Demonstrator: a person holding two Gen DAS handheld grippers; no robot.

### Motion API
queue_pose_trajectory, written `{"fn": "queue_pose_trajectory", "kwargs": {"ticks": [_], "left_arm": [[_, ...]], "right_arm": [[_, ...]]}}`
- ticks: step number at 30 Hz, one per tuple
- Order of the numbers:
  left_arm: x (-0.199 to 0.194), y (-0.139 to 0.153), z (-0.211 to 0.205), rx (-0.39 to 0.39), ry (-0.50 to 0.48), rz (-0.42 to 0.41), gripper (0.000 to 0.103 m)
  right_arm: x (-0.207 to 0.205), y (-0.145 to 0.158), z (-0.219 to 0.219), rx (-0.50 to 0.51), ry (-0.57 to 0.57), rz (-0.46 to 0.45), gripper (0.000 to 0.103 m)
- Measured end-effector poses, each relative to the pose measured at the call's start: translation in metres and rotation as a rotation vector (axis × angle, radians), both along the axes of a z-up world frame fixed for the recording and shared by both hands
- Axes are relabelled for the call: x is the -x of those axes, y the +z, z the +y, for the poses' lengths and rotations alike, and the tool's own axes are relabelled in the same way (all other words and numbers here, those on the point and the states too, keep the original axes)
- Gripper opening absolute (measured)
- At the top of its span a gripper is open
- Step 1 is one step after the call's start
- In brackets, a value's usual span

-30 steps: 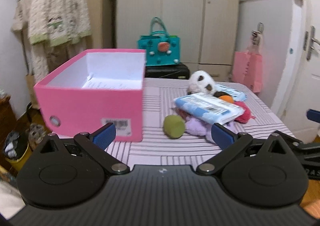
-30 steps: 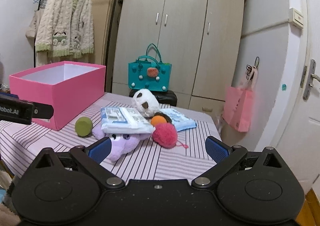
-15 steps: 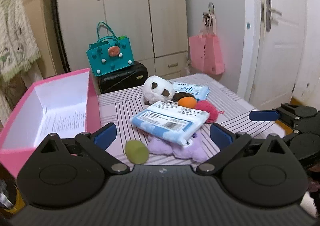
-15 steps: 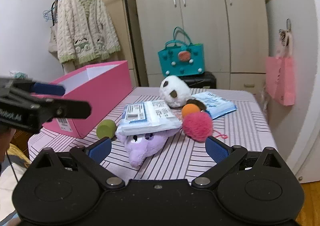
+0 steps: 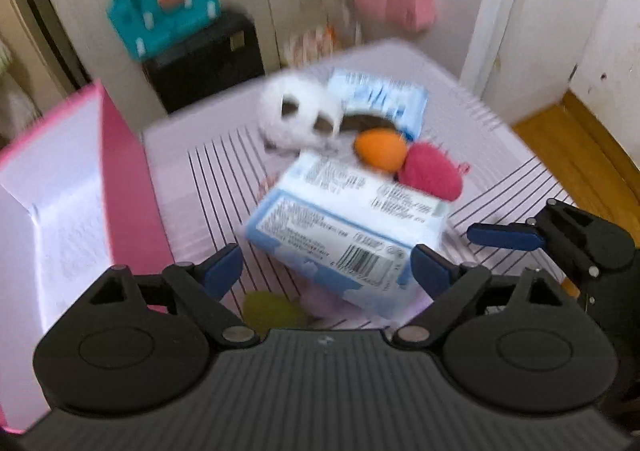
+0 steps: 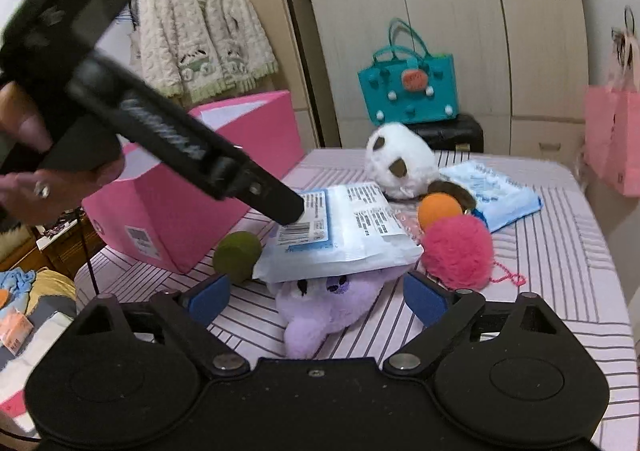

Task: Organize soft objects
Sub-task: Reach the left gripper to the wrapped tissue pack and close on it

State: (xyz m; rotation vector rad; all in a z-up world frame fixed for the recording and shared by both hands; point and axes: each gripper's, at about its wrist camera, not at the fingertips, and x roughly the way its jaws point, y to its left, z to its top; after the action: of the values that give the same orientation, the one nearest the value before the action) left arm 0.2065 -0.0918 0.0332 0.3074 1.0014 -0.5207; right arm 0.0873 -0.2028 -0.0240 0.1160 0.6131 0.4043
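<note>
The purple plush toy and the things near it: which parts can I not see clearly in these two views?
- Purple plush toy: right wrist view, its top is hidden under the white-and-blue soft pack; in the left wrist view it is only a blur.
- Left gripper fingers: right wrist view, hidden by its own black body, over the pack.
- Pink box: left wrist view, cut off by the left edge.
- Pack labels: too small or blurred to read.

purple plush (image 6: 320,307): head hidden under the tissue pack (image 6: 340,231)
left view: motion-blurred
pink box (image 5: 60,187): cut off at the left edge
</note>
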Motion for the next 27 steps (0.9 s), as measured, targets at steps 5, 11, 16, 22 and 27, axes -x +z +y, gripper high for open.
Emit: {"fn": "queue_pose_trajectory", "kwargs": {"ticks": [5,11,16,22,27], "left_arm": [[-0.036,-0.010,-0.008,-0.061,-0.002,0.063,0.088],[-0.080,-0.021,-0.011,-0.055,0.002,0.128,0.075],[-0.111,-0.038,-0.013,-0.024,0.015,0.199,0.072],[-0.125,-0.047,-0.007,0.029,0.056,0.305,0.072],[-0.116,-0.045,-0.006,0.045,0.031,0.312,0.064]], "right_arm": [[-0.017,-0.005,-0.005,-0.057,-0.005,0.078,0.090],[-0.027,-0.003,-0.016,-0.133,0.021,0.150,0.087],[-0.035,0.008,-0.018,-0.155,0.064,0.201,0.087],[-0.053,0.009,-0.025,-0.247,0.060,0.291,0.066],[-0.056,0.004,-0.036,-0.285,0.010,0.329,0.046]]}}
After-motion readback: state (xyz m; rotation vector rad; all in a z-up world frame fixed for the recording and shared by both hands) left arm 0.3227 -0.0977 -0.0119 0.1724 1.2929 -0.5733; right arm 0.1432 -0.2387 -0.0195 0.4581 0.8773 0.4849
